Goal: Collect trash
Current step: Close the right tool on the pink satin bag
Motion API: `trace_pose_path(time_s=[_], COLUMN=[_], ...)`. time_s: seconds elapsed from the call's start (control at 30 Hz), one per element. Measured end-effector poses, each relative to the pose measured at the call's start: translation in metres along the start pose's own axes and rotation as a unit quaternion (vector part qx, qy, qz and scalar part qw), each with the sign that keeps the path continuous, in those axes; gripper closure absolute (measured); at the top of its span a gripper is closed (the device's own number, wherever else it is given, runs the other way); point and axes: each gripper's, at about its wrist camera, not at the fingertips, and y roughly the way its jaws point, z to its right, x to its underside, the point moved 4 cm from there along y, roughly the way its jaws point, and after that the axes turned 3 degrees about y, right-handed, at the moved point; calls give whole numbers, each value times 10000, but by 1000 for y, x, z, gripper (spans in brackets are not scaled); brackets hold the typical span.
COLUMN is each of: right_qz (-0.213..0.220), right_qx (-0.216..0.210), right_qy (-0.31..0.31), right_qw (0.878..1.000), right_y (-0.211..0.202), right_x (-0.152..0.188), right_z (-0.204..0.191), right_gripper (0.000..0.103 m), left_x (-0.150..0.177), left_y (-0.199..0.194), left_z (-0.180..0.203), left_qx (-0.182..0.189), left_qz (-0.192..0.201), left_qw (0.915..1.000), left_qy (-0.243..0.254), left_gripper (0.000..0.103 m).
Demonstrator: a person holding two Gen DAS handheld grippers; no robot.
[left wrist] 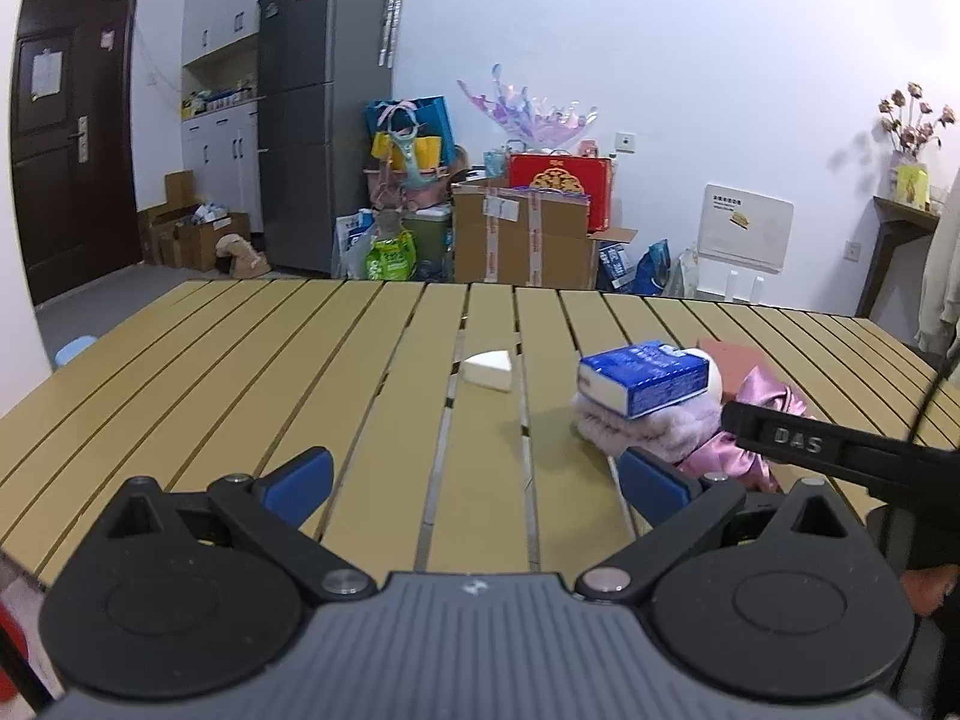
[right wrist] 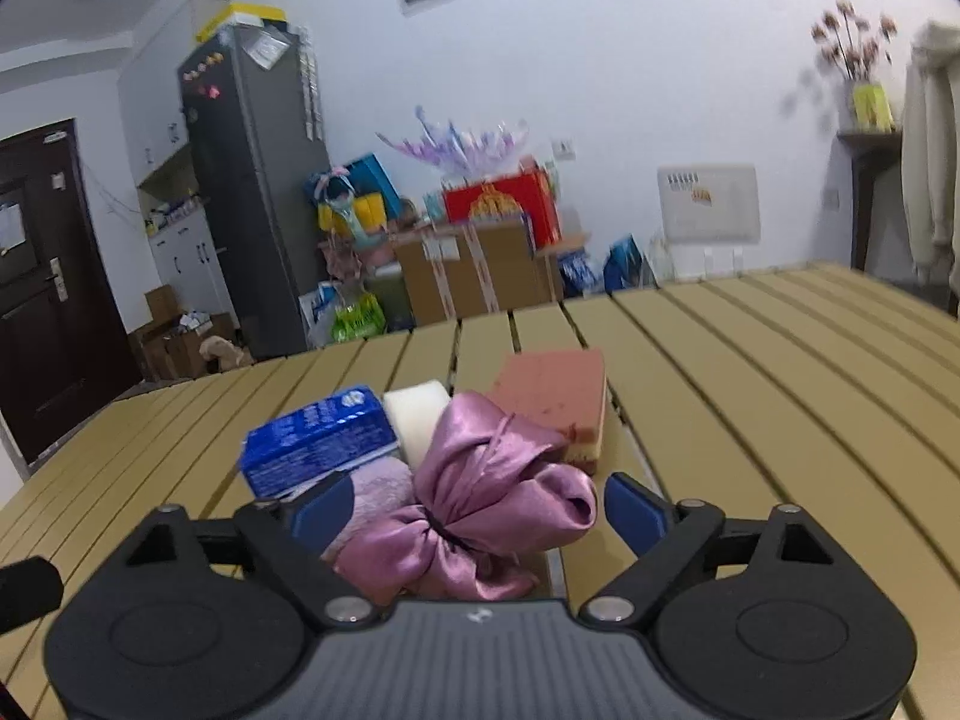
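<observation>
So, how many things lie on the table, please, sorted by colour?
Blue: 1, the tissue pack
White: 2, the wedge and the round sponge
Pink or purple: 3, the satin bow, the fluffy cloth, the flat block
Total: 6

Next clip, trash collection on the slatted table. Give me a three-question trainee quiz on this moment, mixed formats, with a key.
1. True or false: the right gripper is shut on the pink satin bow.
2. What rests on top of the fluffy lilac cloth? A) white wedge B) blue tissue pack C) pink sponge block
3. Fill in: the white wedge lies alone on the ____ table, ahead of the left gripper.

Key: 1 false, its jaws are open around the bow. 2 B, the blue tissue pack. 3 slatted.
</observation>
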Motion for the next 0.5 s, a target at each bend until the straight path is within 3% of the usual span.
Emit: trace_pose_path(time_s=[0.13, 0.3, 0.5], right_qz=[-215, -357, -293], right_qx=[-5, -317, -581], right_qy=[375, 678, 814], right_qw=[9991, 9966, 9946], right_y=[19, 34, 34], right_x=[1, 5, 5], right_z=[10, 19, 26], right_gripper=[35, 43, 62], left_x=[-5, -12, -15], left_y=[11, 26, 36], left_z=[8, 18, 28], left_qx=[125, 266, 374], left_qz=[49, -19, -157], left_qw=[9999, 9996, 9992], left_qy=[47, 24, -70], left_gripper=[0, 0, 0])
